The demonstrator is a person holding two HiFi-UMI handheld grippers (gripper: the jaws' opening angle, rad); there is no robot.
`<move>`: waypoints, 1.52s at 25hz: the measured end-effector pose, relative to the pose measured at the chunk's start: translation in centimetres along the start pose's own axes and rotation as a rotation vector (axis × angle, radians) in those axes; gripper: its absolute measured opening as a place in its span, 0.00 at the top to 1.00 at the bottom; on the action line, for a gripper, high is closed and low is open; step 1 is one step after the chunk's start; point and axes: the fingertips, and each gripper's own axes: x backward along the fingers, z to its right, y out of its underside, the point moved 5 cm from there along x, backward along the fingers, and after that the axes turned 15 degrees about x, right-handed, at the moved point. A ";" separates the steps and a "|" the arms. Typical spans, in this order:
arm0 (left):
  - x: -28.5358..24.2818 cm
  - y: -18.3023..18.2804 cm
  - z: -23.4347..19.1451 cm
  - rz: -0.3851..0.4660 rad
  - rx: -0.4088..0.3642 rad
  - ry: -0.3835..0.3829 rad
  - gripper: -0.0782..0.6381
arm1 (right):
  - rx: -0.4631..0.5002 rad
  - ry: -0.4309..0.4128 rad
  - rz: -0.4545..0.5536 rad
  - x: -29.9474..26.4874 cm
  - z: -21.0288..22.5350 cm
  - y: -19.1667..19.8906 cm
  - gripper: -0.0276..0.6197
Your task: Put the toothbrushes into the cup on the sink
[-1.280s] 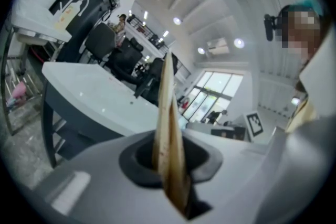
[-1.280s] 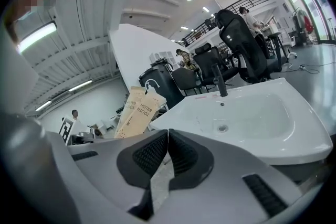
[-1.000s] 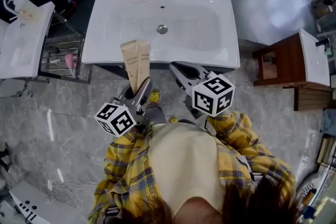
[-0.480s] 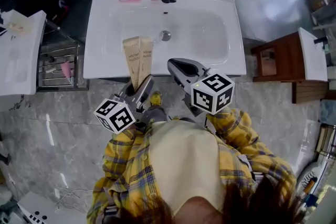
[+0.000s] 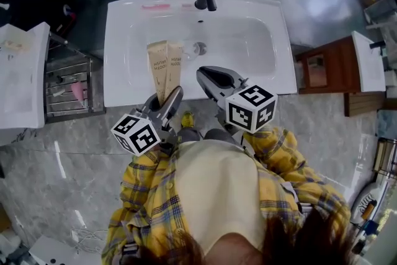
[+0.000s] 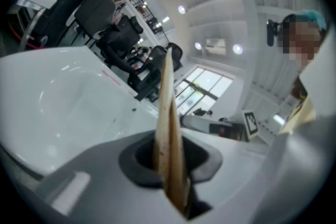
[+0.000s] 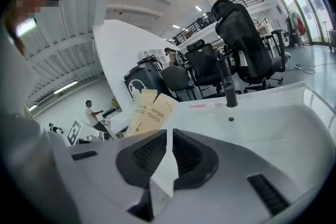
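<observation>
Jaws of left gripper [image 6: 169,165] clamp the near ends of two paper toothbrush packets [image 5: 164,68], which project over the sink [image 5: 273,71] basin. Jaws of right gripper [image 5: 209,76] are closed and empty. No cup in view. Risk: the thin end-grip lets packets splay or slip into the basin.

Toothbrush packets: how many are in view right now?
2. One toothbrush packet and a second sit side by side, both clamped in the left gripper, reaching over the sink. Others may be hidden.
</observation>
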 end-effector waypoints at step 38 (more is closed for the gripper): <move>-5.3 -0.5 2.2 0.011 0.071 0.172 0.82 | -0.277 -0.395 0.088 -3.0 6.0 -3.9 0.66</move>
